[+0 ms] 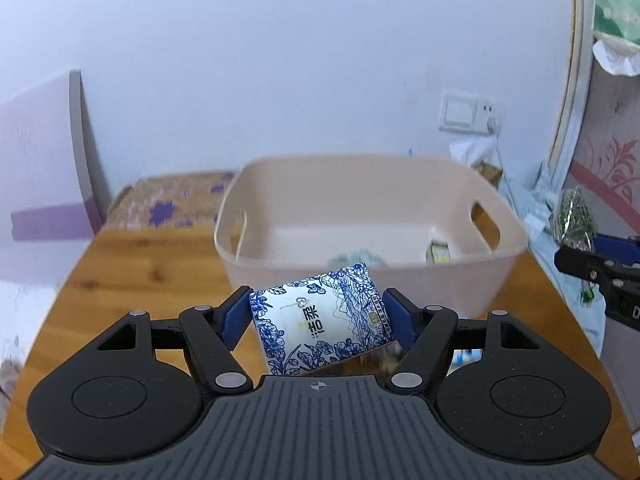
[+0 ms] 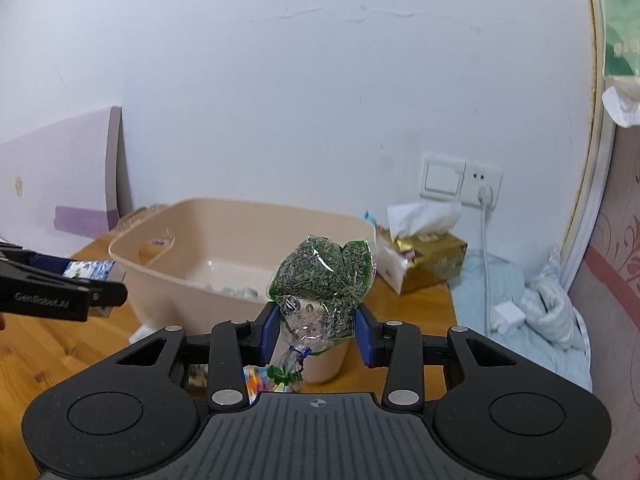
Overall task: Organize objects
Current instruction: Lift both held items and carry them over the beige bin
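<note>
1. Pale blue-white wall (image 1: 280, 60) fills the upper part of both views, with a white switch and socket plate (image 2: 460, 182) at centre right in the right wrist view; a wooden table (image 1: 132, 276) runs across the lower half.
2. A beige plastic tub with cut-out handles (image 1: 400, 200) stands on the table in the middle of the left wrist view.
3. The left tool (image 1: 318, 314) is closed on a blue-and-white floral printed packet (image 1: 320, 316), held tilted between the blue pads (image 1: 234, 316), low in the frame and just in front of the tub's near wall.
4. The right tool (image 2: 316, 334) is closed on a clear plastic bag of green dried leaves (image 2: 320, 280); its bulk rises above the pads to centre frame, in front of the tub's right corner, and its knotted neck hangs below.
5. A gold and white tissue box with a tissue pulled up (image 2: 420, 252) sits right of centre in the right wrist view, beside the tub, and a light blue cloth (image 2: 532, 312) lies at lower right.
6. A white cable (image 2: 486, 248) drops from the socket to a white plug block on the cloth.
7. Small items on the tub floor are blurred and partly hidden by its near wall; I cannot tell what they are.
8. A colourful item under the right tool is mostly covered by the tool body.
9. A purple and white panel (image 1: 36, 160) leans at the left edge, cut off by the frame.
</note>
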A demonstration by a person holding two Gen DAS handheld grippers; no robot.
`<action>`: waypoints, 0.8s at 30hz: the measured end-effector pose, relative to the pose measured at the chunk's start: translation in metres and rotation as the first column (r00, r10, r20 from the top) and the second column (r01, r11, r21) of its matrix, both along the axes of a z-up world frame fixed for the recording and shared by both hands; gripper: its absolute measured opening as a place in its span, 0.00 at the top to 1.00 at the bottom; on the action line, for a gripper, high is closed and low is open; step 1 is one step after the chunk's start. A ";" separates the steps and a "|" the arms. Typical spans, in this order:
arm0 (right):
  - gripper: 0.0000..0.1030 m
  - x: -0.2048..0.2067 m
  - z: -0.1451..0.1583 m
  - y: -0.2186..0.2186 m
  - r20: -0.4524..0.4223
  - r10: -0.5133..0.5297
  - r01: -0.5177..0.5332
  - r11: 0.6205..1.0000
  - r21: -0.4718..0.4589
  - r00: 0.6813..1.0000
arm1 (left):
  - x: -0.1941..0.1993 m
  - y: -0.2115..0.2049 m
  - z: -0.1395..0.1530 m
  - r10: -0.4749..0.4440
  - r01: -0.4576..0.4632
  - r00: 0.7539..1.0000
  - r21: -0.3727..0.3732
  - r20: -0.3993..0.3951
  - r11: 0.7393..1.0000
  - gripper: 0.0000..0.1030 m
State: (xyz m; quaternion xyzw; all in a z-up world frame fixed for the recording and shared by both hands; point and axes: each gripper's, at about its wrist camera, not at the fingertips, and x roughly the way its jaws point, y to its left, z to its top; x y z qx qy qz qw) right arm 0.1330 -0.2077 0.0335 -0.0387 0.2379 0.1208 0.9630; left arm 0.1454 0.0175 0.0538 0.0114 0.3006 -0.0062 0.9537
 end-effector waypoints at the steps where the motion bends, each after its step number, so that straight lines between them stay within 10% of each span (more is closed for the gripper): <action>1: 0.64 0.002 0.003 0.001 0.006 -0.002 0.002 1.000 0.002 1.000 | 0.004 0.000 0.003 0.000 0.000 1.000 0.005 0.013 1.000 0.30; 11: 0.64 0.029 0.022 0.017 0.048 0.012 -0.012 1.000 0.003 0.999 | 0.054 0.001 0.016 0.000 -0.004 0.997 0.045 0.077 0.999 0.30; 24: 0.63 0.082 0.003 0.048 0.002 0.028 -0.028 0.999 -0.042 1.000 | 0.130 -0.017 -0.021 -0.026 0.028 0.997 0.030 -0.072 0.999 0.30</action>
